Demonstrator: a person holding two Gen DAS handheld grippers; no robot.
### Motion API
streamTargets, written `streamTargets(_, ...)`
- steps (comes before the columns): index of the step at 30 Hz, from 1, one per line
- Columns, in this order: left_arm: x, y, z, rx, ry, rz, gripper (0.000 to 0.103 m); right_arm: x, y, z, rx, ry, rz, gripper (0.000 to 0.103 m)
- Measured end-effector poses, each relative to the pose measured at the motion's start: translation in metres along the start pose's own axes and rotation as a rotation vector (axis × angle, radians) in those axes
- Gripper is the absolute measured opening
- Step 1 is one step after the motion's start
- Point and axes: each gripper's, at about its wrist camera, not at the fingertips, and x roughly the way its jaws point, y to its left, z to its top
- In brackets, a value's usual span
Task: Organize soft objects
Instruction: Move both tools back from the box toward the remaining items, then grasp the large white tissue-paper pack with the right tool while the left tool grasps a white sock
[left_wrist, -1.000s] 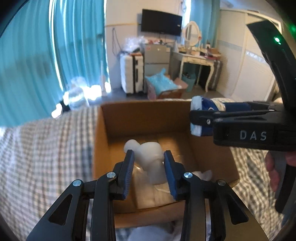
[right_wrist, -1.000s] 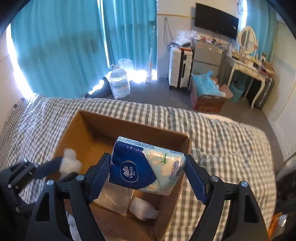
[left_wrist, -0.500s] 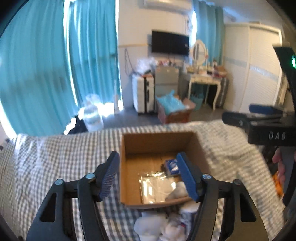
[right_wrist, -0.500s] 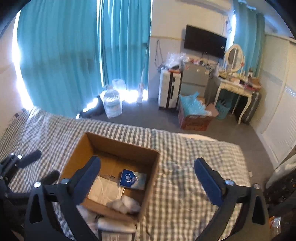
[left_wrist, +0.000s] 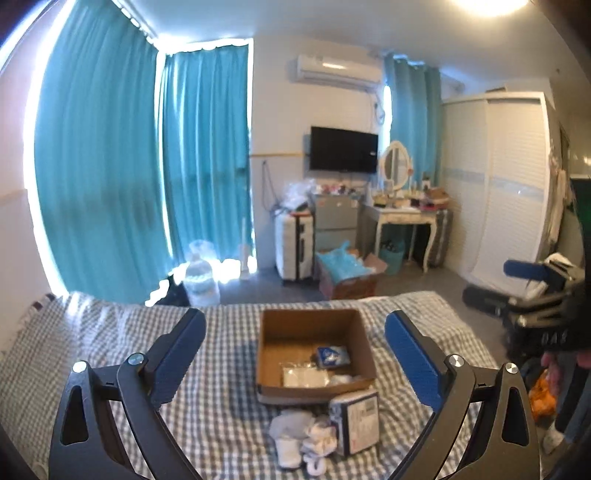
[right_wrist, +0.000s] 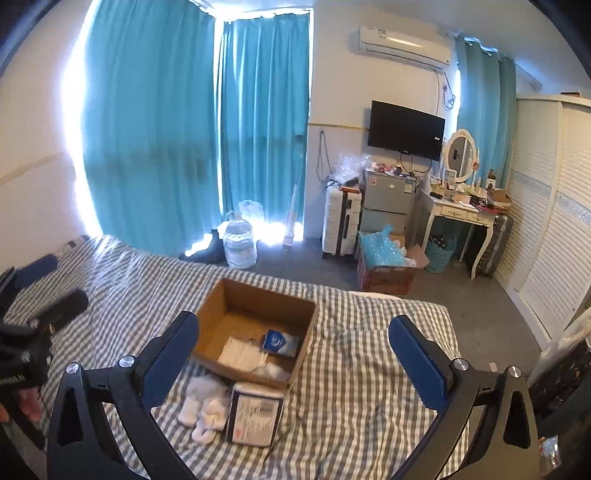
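Both tools (left_wrist: 295, 341) (right_wrist: 293, 341) spread wide, well above the box (right_wrist: 236, 301).

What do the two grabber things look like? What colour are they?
Both look alike. The left gripper and the right gripper have shiny black plastic frames with triangle-shaped holes and round silver screws. Their fingers carry flat blue pads. Seen from the left camera, the right one's black body shows pale letters, partly blurred. No cables or sleeves are visible.
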Motion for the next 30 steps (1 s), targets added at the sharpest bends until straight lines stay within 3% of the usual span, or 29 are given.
streamTargets(5,0.000,-0.009,-0.026,0.041,0.024,0.044,0.100,0.004,0.013,-0.034,-0.003,0.032,0.055,0.103)
streamTargets(12,0.031,0.000,-0.080,-0.013,0.090,0.084,0.099,0.058,0.021,-0.080,0.016,0.118,0.060,0.103)
streamTargets(17,0.070,0.010,-0.116,-0.061,0.183,0.107,0.099,0.096,0.025,-0.104,-0.023,0.138,0.034,0.103)
streamTargets(30,0.148,0.026,-0.194,-0.090,0.381,0.111,0.099,0.194,0.032,-0.171,0.021,0.360,0.047,0.103)
